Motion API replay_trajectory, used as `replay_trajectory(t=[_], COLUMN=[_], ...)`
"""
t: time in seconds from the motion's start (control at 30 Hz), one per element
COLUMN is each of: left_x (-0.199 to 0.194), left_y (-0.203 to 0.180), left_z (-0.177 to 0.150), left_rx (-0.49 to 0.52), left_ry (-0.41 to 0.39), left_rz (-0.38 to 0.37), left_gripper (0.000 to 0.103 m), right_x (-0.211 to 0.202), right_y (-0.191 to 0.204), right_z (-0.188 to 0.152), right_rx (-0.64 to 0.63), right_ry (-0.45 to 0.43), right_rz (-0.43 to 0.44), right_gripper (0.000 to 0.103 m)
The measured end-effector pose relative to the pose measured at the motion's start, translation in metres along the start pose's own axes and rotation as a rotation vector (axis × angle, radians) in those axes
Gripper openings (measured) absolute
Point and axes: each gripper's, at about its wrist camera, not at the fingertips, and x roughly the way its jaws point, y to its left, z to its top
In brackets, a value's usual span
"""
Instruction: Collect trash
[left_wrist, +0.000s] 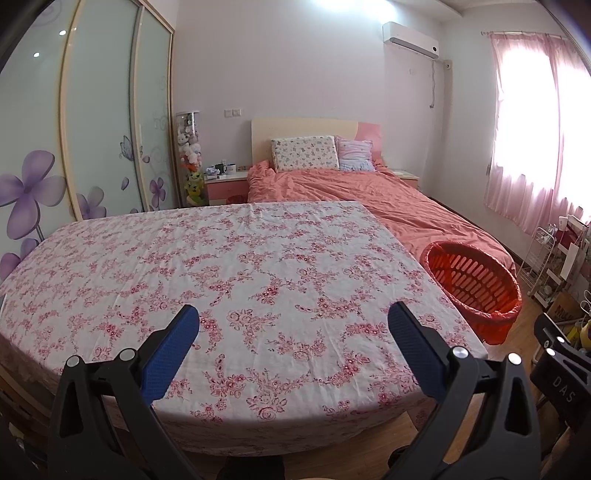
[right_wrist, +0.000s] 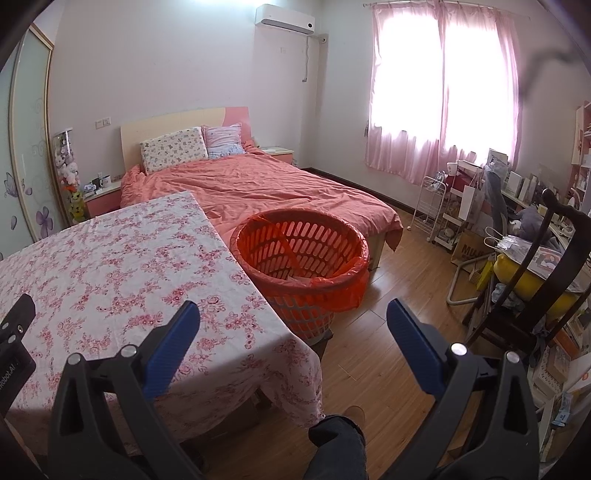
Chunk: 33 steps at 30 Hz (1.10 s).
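Left gripper (left_wrist: 293, 319) with its blue-padded fingers (left_wrist: 177, 343) spread wide and nothing between them, held above the near edge of a table (left_wrist: 240, 258) covered by a pink floral cloth. Right gripper (right_wrist: 293, 317) likewise spread wide and empty, over the table's right corner and the wooden floor (right_wrist: 391, 280).

The red slotted basket (right_wrist: 299, 254), lined with a red plastic bag (right_wrist: 343, 288), stands upright on the floor just beside the table's right edge, between the table and the foot of the bed (right_wrist: 266, 184). Its mouth faces up and its long axis is vertical. Pale material lies at its bottom, possibly paper; the view is too coarse to tell.

Behind the table, the bed with its coral cover and two pillows (left_wrist: 306, 153) runs back to the wall. A wardrobe (left_wrist: 103, 122) with flower-printed doors stands at left and a pink-curtained window (right_wrist: 443, 92) at right.

The left wrist view shows most of the tabletop and only part of the basket (left_wrist: 476, 284), which the table's corner cuts off. The right wrist view shows the basket's whole rim and interior, a dark chair (right_wrist: 546, 280), cluttered shelves at far right, and a person's trouser leg (right_wrist: 340, 443) at the bottom edge.
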Motion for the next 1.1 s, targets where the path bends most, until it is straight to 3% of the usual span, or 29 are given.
replay_trajectory(t=[1.1], left_x=[-0.0005], left_y=[-0.0014], left_z=[0.0005], left_rx=[0.0], left_ry=[0.003], left_rz=[-0.002], left_gripper=[0.101], right_x=[0.0006], right_y=[0.0001], right_z=[0.0001], right_rx=[-0.001], right_ry=[0.0], right_rz=[0.0], right_gripper=[0.099])
